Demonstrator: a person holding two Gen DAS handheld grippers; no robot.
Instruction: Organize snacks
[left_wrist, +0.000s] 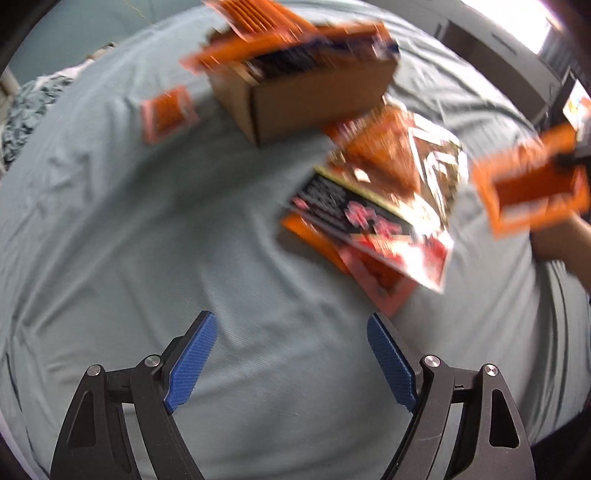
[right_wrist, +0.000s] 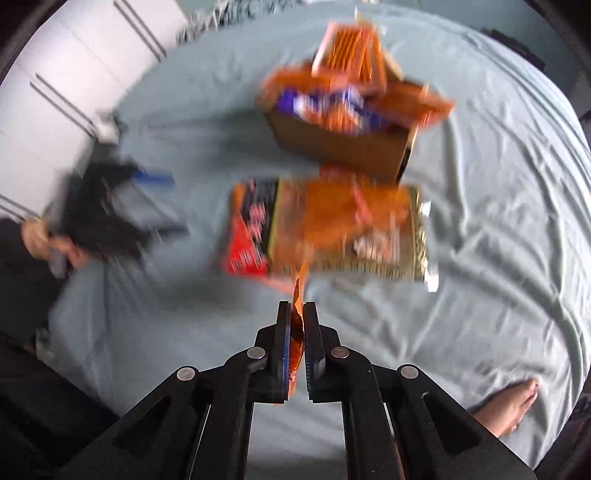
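Observation:
A brown cardboard box (left_wrist: 310, 99) stuffed with orange snack packets sits on the grey-blue bedsheet; it also shows in the right wrist view (right_wrist: 340, 147). A large orange, black and red snack bag (left_wrist: 384, 199) lies in front of it, also seen in the right wrist view (right_wrist: 328, 229). My left gripper (left_wrist: 291, 325) is open and empty above bare sheet. My right gripper (right_wrist: 297, 310) is shut on a thin orange snack packet (right_wrist: 297, 328), held edge-on above the sheet. That packet shows at the right of the left wrist view (left_wrist: 532, 188). One loose orange packet (left_wrist: 168, 112) lies left of the box.
The bedsheet (left_wrist: 147, 240) is wrinkled. White wardrobe doors (right_wrist: 55, 92) stand at the left. A bare foot (right_wrist: 513, 406) rests on the sheet at the lower right. The left gripper and hand (right_wrist: 107, 218) show at the left of the right wrist view.

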